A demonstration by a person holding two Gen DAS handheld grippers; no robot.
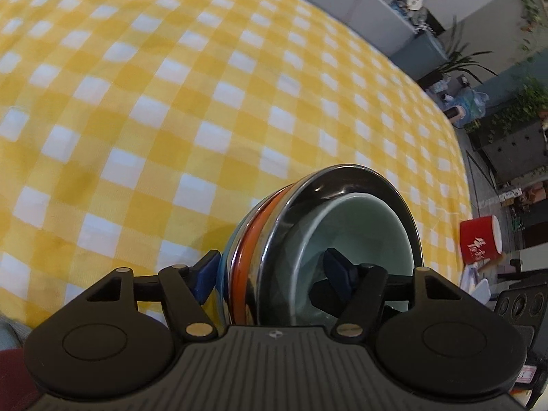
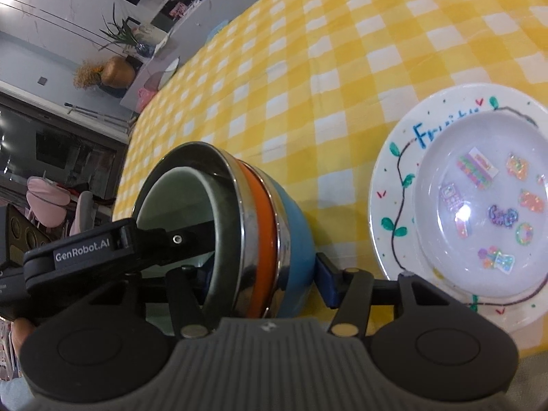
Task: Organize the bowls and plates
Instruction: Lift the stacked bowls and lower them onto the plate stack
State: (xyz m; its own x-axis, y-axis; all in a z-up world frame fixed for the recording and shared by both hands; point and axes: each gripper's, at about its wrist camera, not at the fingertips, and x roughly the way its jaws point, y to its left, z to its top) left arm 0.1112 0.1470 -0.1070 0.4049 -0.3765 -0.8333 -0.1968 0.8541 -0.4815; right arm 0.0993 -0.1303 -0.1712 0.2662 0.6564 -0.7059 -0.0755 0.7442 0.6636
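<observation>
A nested stack of bowls [image 1: 274, 226] lies tipped on its side on the yellow checked cloth: blue outermost [image 2: 294, 226], then orange, steel, and a pale green bowl [image 1: 359, 226] innermost. My right gripper [image 2: 263, 277] is shut on the stack's wall, its blue pad [image 2: 325, 281] against the blue bowl and the other finger inside, mostly hidden. My left gripper [image 1: 270, 272] straddles the same wall from the other side and is open; one pad [image 1: 205, 274] is just outside the blue bowl, the other finger [image 1: 337, 270] hangs free inside the green bowl.
A white plate [image 2: 394, 185] lettered in blue lies right of the stack, with a clear stickered dish [image 2: 479, 212] on it. A red cup [image 1: 479, 243] stands beyond the table's right edge. The cloth [image 1: 171, 102] stretches far ahead; furniture and plants lie past the edges.
</observation>
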